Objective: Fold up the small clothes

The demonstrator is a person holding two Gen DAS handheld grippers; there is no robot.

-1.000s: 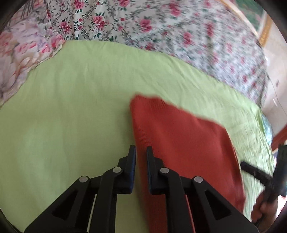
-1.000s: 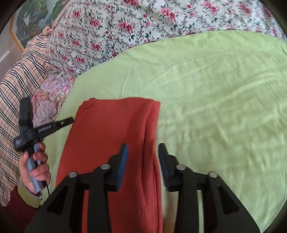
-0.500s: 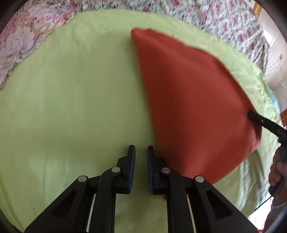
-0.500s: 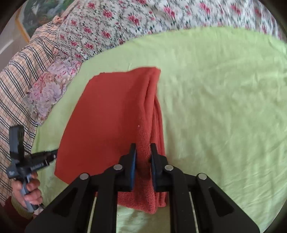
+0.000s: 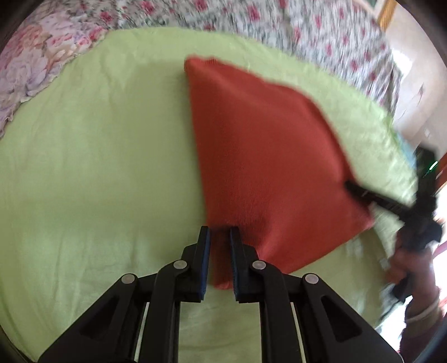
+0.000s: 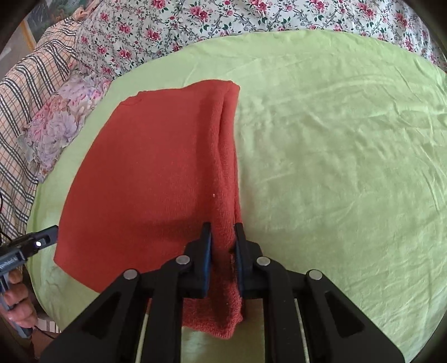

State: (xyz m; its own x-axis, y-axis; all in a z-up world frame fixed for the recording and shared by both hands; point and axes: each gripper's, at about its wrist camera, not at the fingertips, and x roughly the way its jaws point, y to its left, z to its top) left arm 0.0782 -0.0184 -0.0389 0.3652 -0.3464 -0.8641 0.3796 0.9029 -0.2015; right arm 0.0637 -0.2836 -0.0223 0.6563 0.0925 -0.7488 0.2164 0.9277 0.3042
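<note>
A red knit cloth (image 5: 265,156) lies folded on the green sheet (image 5: 97,167). My left gripper (image 5: 220,231) is shut on its near left corner, and red fabric shows between the pads. In the right wrist view the same cloth (image 6: 145,181) has a thick folded edge along its right side. My right gripper (image 6: 222,227) is shut on that edge near the front, and the end of the fabric hangs below the jaws. Each gripper also appears in the other's view, the right gripper (image 5: 363,192) at the cloth's right corner and the left gripper (image 6: 42,240) at its left corner.
The green sheet (image 6: 335,167) spreads wide to the right of the cloth. A floral bedcover (image 6: 223,19) runs along the far side. A plaid fabric (image 6: 28,83) and a pale flowered piece (image 6: 56,125) lie at the left. A hand (image 6: 16,307) holds the left gripper's handle.
My right gripper's jaws went from open over the folded edge to shut on it. The left gripper slid back along the cloth's left side, and the near corner now sits between its jaws.
</note>
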